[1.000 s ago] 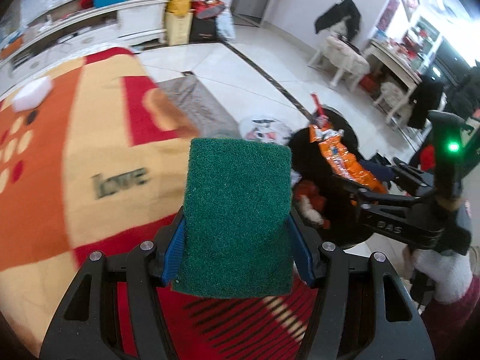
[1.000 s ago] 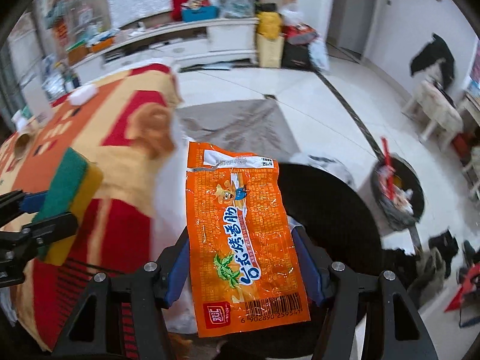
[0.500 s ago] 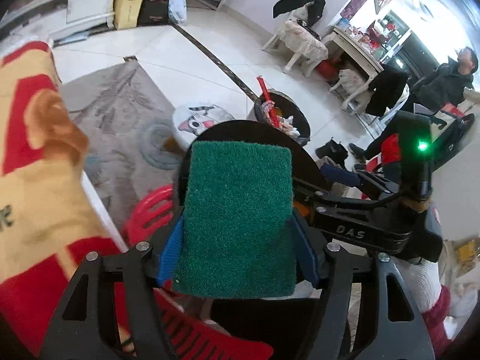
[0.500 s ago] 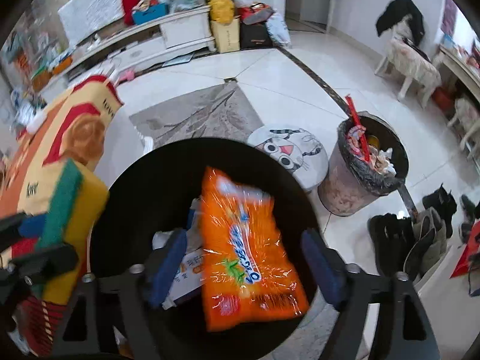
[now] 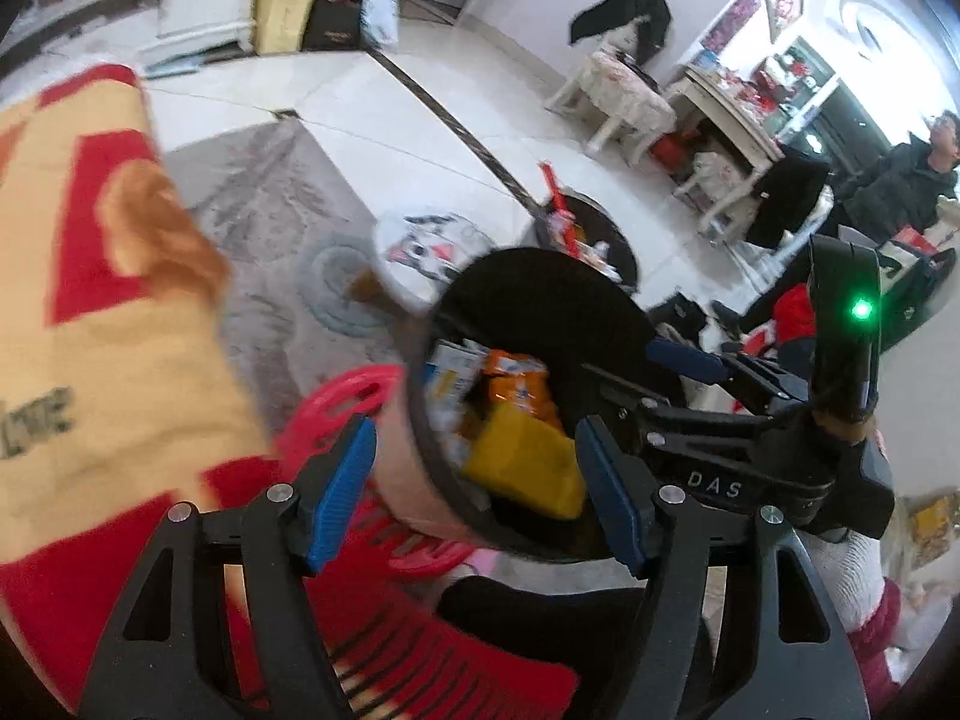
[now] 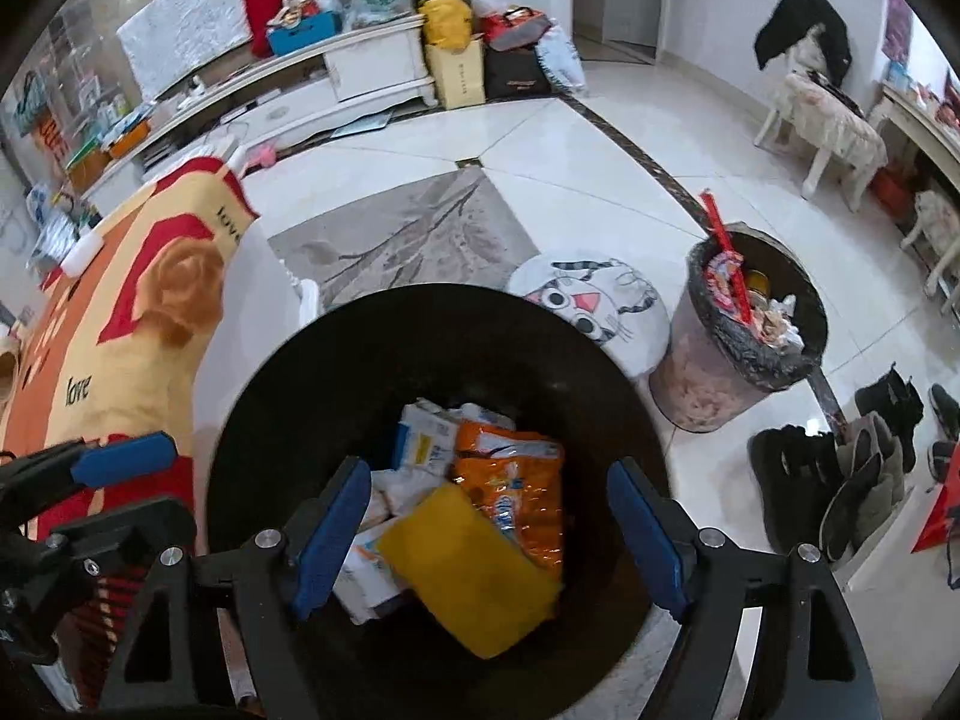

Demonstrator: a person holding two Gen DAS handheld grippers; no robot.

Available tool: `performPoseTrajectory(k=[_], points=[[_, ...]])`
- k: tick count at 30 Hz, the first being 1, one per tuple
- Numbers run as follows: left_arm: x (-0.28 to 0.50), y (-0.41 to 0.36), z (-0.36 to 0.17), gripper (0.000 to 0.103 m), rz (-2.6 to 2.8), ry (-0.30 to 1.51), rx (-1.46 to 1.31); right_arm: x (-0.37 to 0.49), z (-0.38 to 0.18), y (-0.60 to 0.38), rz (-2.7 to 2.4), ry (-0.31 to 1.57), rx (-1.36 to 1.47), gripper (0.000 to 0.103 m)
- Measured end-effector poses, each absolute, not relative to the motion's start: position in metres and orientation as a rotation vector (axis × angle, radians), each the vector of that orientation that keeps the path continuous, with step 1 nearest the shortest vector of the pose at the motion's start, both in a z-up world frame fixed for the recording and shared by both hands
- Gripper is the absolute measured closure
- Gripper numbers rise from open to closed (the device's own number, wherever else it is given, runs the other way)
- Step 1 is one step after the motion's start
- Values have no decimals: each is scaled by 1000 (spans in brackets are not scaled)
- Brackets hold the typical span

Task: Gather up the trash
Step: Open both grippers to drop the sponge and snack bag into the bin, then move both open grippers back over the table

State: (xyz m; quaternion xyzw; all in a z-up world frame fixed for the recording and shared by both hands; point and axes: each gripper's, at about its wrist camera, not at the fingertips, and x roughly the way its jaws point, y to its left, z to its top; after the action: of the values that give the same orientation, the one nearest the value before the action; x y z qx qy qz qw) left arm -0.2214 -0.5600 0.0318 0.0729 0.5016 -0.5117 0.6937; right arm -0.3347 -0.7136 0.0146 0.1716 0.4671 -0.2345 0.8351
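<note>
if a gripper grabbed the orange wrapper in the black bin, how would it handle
The orange wrapper is probably floppy: it lies creased over other trash. Its glossy film looks slippery. It seems flat and empty, so likely very light, though the yellow sponge overlaps it.

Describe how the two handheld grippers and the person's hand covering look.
Both grippers are black plastic frames with silver screws and blue ribbed pads on the jaws. The left gripper and right gripper match. Seen from the left wrist, the right one bears white "DAS" lettering and a green light on its upright black housing, above a fuzzy white glove with a dark red cuff.

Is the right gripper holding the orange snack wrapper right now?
No: the right gripper stands open and empty, and the orange snack wrapper lies inside the black bin.
</note>
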Motion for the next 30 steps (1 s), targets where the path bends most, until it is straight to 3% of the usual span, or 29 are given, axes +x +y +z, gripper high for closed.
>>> performPoseTrajectory(k=[8,30], points=[[-188,-484,45,35,-917,1050,151,-288,23,-659,-367,994,262,24],[-36,-189,50,35,-372,995,-130,-95,39,-452,57,967,47,24]])
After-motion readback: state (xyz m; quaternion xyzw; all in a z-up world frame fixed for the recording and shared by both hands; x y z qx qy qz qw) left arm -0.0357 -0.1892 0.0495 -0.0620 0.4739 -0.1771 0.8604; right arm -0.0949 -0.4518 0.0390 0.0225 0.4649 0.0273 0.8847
